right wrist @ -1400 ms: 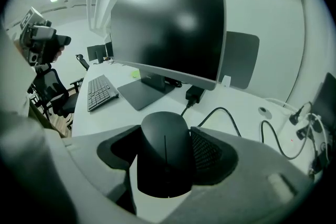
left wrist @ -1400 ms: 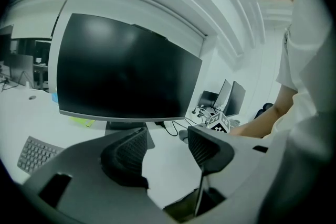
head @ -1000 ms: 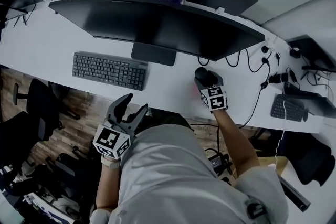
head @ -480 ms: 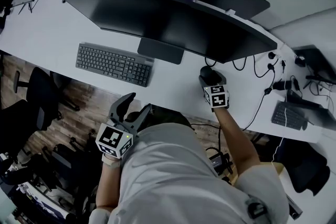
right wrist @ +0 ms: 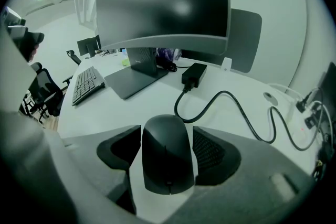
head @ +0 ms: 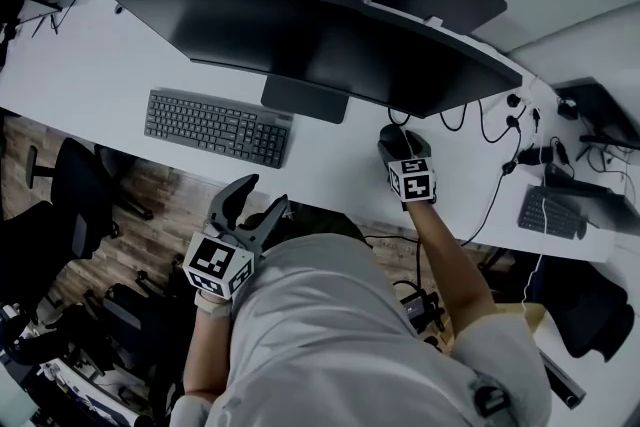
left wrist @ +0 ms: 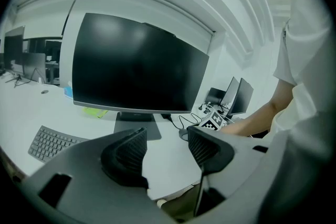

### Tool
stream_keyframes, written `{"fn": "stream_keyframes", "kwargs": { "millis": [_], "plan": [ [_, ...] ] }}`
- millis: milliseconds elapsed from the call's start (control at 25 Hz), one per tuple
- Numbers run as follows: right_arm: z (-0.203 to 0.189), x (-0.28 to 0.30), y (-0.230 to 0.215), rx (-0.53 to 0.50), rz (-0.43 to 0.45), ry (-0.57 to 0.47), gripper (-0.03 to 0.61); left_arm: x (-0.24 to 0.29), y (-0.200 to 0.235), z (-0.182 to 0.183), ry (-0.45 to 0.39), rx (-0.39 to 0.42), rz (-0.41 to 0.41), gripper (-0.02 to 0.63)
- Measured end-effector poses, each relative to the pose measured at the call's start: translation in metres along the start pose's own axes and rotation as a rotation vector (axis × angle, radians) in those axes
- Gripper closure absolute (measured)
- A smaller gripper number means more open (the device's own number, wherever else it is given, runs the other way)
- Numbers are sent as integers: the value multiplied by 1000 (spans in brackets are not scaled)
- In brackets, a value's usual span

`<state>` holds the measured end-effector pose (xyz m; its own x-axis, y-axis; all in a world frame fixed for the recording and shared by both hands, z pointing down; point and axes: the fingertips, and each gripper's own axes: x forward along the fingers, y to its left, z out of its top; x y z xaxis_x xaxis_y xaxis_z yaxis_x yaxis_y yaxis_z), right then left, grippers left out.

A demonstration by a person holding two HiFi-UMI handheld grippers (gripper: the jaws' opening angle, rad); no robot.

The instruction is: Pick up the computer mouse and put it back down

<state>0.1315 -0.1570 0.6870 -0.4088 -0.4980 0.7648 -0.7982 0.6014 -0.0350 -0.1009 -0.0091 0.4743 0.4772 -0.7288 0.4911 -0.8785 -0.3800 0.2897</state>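
Note:
The black computer mouse (right wrist: 168,152) lies between the two pads of my right gripper (right wrist: 167,140), which press against both of its sides. In the head view the mouse (head: 392,137) and right gripper (head: 398,145) are on the white desk (head: 330,165), just right of the monitor stand (head: 305,100). I cannot tell whether the mouse is off the desk surface. My left gripper (head: 258,198) hangs off the desk's near edge by the person's torso, open with nothing between its pads (left wrist: 128,152).
A wide curved monitor (head: 320,35) spans the desk, with a keyboard (head: 215,125) left of its stand. A black cable (right wrist: 231,99) and power brick (right wrist: 194,73) lie just beyond the mouse. More cables and a second keyboard (head: 550,212) lie right. An office chair (head: 80,195) stands left.
The head camera has shifted slightly. The right gripper stays at the mouse in the same spot, and the left gripper has barely moved.

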Motion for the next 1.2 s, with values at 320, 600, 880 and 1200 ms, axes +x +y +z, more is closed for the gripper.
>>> {"fn": "stream_keyframes", "kwargs": {
  "millis": [320, 600, 880, 1200],
  "plan": [
    [14, -34, 1, 71, -27, -73, 284, 5, 5, 11, -21, 17, -49, 383],
    [29, -80, 9, 125, -50, -161, 284, 21, -5, 18, -22, 54, -138, 383],
    [48, -135, 23, 167, -72, -265, 291, 40, -22, 29, -25, 90, -245, 383],
    [67, -199, 42, 196, -97, -390, 291, 55, -38, 42, -28, 131, -345, 383]
  ]
}}
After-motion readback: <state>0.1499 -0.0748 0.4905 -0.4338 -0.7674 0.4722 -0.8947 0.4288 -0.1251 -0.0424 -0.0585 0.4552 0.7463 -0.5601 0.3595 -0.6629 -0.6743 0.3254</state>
